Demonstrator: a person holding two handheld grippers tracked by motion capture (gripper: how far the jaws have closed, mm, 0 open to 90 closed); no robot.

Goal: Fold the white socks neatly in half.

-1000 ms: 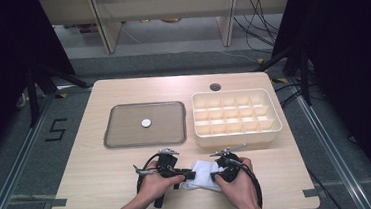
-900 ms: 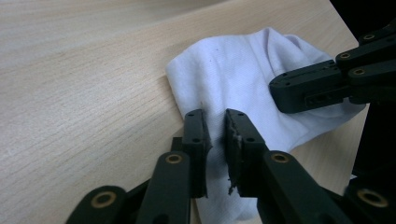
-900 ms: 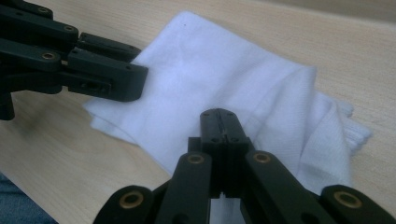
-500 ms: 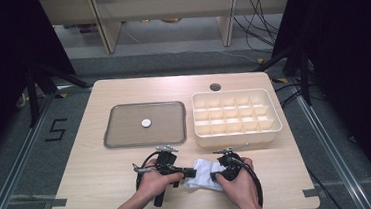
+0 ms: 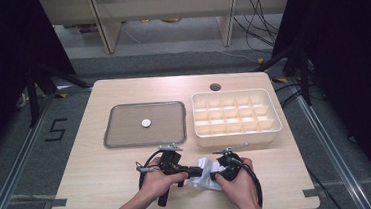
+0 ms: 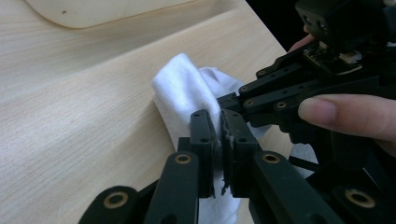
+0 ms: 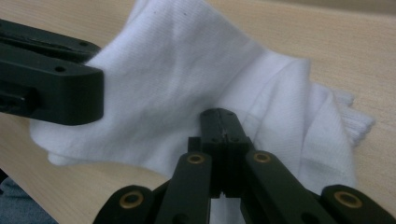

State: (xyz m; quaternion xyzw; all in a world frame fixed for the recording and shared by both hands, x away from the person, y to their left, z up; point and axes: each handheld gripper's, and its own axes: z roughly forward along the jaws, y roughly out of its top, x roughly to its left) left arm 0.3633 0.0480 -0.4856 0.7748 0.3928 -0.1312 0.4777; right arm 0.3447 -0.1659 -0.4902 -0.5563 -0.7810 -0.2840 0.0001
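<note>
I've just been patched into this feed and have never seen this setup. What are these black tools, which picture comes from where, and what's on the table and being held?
No robot arm here: a person holds a hand-operated two-jaw gripper in each hand. The high view looks down on the table, showing the left gripper and right gripper near its front edge. The other two pictures come from cameras riding on each gripper, looking along its black jaws. Both grippers are shut on a white cloth, which partly rests on the wood. Farther back lie a grey tray with a small white disc on it, and an empty-looking compartment box.
</note>
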